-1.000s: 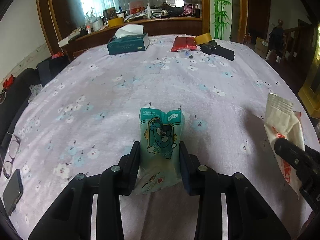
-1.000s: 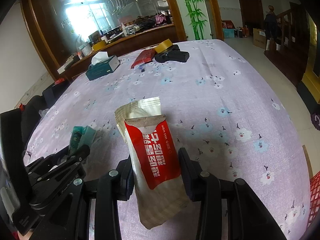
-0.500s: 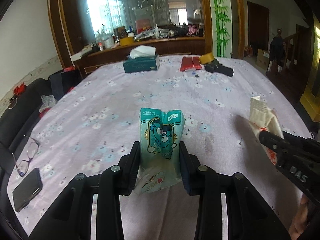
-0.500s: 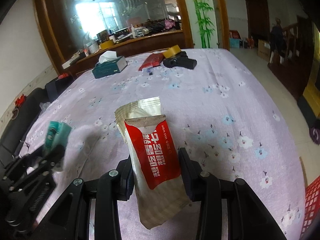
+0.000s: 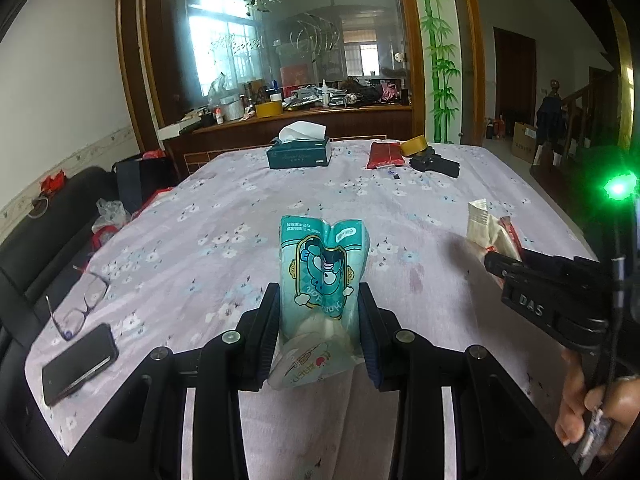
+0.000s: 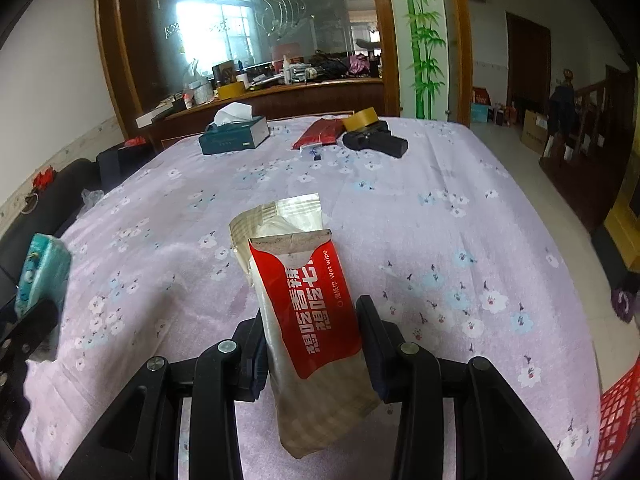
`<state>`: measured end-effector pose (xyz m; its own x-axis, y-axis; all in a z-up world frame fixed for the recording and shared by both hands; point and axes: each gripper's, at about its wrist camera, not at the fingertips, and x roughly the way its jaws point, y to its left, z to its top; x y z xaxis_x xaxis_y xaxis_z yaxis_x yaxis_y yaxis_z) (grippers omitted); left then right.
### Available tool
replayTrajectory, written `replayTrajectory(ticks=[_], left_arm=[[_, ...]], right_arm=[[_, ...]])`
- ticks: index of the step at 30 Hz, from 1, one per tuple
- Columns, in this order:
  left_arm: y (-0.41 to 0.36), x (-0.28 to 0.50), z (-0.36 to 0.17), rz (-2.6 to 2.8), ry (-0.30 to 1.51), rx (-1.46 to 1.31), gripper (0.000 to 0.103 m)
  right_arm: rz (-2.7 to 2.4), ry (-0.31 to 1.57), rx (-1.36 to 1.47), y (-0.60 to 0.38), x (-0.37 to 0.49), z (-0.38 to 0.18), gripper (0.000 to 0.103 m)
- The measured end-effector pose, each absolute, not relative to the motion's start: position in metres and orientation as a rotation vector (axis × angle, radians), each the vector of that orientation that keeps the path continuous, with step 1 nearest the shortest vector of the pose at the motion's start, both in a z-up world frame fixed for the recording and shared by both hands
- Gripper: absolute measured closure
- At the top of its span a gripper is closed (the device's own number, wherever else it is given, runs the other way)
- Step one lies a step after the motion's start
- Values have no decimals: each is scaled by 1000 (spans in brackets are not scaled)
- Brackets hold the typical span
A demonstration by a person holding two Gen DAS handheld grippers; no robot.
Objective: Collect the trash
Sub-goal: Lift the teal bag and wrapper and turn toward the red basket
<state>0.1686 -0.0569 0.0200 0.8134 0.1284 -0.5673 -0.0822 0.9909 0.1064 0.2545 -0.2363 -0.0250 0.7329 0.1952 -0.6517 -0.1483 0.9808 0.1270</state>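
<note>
My left gripper (image 5: 319,312) is shut on a teal cartoon-printed tissue packet (image 5: 322,276), held upright above the flowered lilac tablecloth (image 5: 224,248). The same packet (image 6: 42,272) shows at the left edge of the right wrist view. My right gripper (image 6: 312,332) is shut on a red and beige wet-wipe packet (image 6: 308,304), which stands up between its pads. In the left wrist view that wet-wipe packet (image 5: 490,232) sticks out of the right gripper at the right, with a person's hand (image 5: 592,404) below it.
At the table's far end lie a dark tissue box (image 5: 299,154), a red pouch (image 5: 384,154), a yellow tape roll (image 5: 414,146) and a black device (image 5: 436,164). Glasses (image 5: 78,300) and a phone (image 5: 78,362) rest near the left edge. A dark sofa (image 5: 48,216) runs along the left.
The left gripper rose and pulled back with the teal packet, so more of the table and room shows. The right gripper kept its packet and barely shifted.
</note>
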Motion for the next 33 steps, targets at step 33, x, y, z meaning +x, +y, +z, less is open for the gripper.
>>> replayTrajectory(ticks=[33], left_arm=[[-52,146,-23,66,695,-11,68]], right_arm=[[161,715,120,-248,189,-8,60]])
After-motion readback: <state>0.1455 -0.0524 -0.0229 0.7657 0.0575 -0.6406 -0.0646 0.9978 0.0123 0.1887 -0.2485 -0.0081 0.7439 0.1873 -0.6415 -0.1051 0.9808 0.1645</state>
